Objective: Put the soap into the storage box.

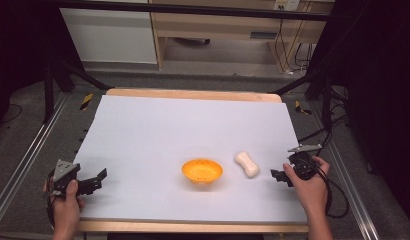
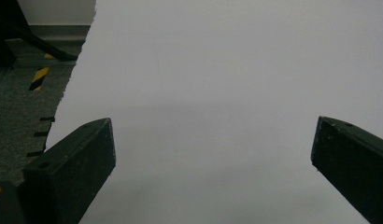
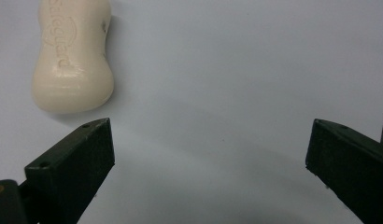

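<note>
The desk (image 1: 193, 95) has a pale wooden top, its wood showing as a strip along the far edge and another along the near edge. A large white sheet (image 1: 183, 130) covers nearly all of it, reaching both side edges. Its left edge looks slightly ragged in the left gripper view. Two things lie on the sheet, both toward the near edge. An orange bowl (image 1: 202, 170) sits upright about midway between the side edges. Near it, toward the right edge and apart from it, lies a cream, waisted bar of soap (image 1: 247, 164) with raised lettering.
</note>
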